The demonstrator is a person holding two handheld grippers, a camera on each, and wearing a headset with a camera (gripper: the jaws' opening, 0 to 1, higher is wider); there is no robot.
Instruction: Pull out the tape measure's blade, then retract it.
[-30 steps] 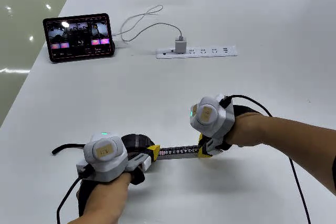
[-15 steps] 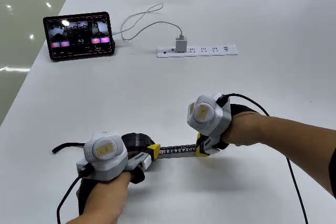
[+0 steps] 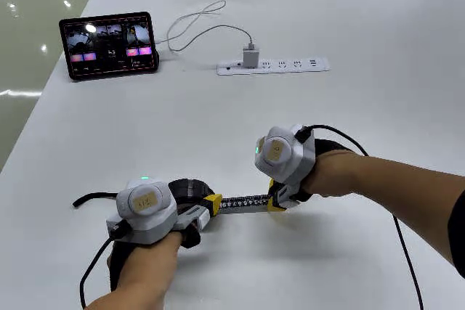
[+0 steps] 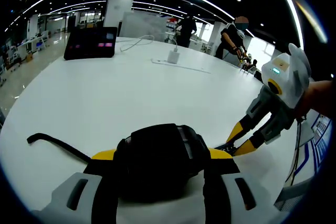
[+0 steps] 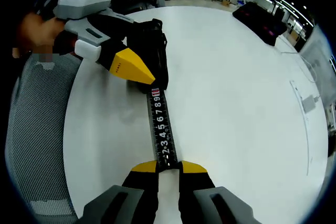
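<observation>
On the smooth white bench (image 3: pixel 218 128), well toward the person from the flat white power strip (image 3: pixel 272 67), sits the tape measure (image 3: pixel 190 191), a rounded black case with ribbed sides. The left tool (image 4: pixel 163 156) clamps it between yellow-tipped jaws. A narrow black blade (image 5: pixel 160 124) with white numerals runs flat from the case to the right tool (image 5: pixel 169 167), whose wedge-shaped yellow tips are pinched on the blade's end.

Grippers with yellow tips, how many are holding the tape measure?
2. The left yellow-tipped grey gripper clamps the black tape measure case; the right yellow-tipped grey gripper, just beside it, pinches the end of the numbered blade.
</observation>
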